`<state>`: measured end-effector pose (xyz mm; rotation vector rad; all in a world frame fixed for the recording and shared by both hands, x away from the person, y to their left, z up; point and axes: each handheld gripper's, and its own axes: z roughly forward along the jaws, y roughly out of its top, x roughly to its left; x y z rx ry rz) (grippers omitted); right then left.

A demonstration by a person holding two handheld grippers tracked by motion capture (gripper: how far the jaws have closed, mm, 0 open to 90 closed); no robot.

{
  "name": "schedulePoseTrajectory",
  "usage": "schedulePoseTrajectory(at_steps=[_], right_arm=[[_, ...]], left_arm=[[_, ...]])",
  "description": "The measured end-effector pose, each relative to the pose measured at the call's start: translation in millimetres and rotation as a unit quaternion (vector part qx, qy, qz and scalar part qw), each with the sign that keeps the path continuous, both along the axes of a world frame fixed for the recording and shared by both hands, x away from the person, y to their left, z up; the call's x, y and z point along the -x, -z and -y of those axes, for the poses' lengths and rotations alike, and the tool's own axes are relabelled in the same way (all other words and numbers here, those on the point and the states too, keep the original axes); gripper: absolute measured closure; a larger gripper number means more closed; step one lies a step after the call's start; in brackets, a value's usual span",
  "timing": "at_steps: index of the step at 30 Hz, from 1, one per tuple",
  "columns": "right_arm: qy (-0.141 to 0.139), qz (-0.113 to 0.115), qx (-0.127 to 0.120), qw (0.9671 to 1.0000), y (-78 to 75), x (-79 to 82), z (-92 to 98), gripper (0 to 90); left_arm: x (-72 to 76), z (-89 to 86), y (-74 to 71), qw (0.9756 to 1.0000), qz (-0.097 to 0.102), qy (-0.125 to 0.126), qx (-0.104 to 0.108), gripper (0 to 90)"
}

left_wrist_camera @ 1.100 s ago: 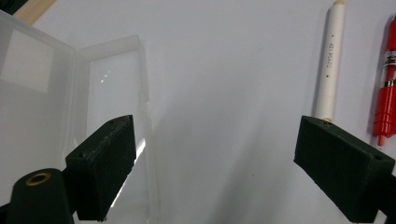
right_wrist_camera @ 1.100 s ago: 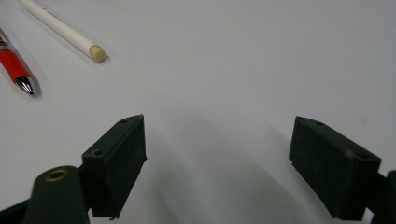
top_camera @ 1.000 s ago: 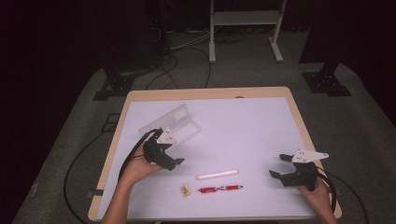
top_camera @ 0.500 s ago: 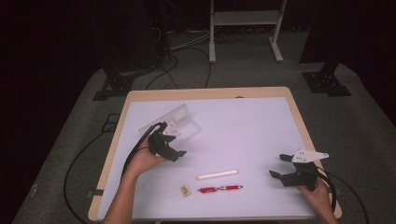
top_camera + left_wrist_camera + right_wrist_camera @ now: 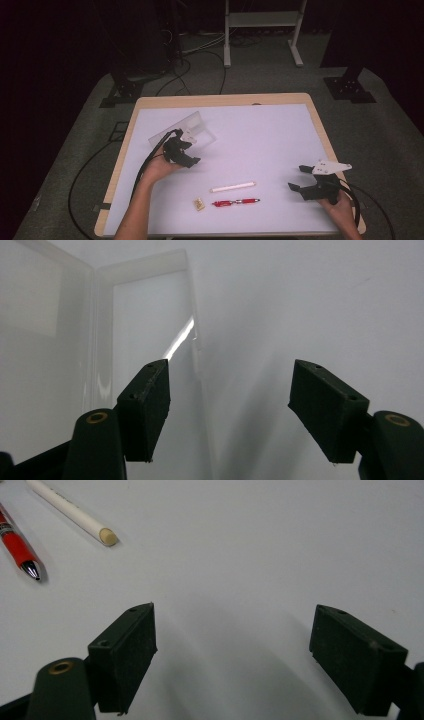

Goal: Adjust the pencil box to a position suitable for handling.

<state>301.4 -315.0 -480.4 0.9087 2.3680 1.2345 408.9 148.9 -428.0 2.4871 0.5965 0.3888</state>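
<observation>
Item: clear plastic case [image 5: 186, 131], lying open near the desk's [image 5: 280, 130] far-left corner. Change: left gripper [image 5: 189, 159] has advanced to its near edge, jaws just narrowing, edge between them [image 5: 196, 347], not yet pinched; a grasp appears imminent. Right gripper [image 5: 298, 178]: released, empty, near-right corner. White pencil [image 5: 233, 187], red pen [image 5: 236, 202]: near edge.

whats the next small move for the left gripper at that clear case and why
Probably ease the left gripper a little further forward, then finish closing. Its jaws have just been closing, and the clear plastic case's edge stands between them but touches neither pad, so nothing is gripped yet.
</observation>
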Motion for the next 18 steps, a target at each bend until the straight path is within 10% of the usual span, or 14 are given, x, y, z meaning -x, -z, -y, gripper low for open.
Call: schedulePoseTrajectory(at_steps=[18], right_arm=[[-0.005, 0.001, 0.002, 1.0, 0.1, 0.1, -0.5, 18.0]], left_arm=[[-15.6, -7.2, 14.1, 0.999, -0.036, -0.025, -0.003, 68.3]])
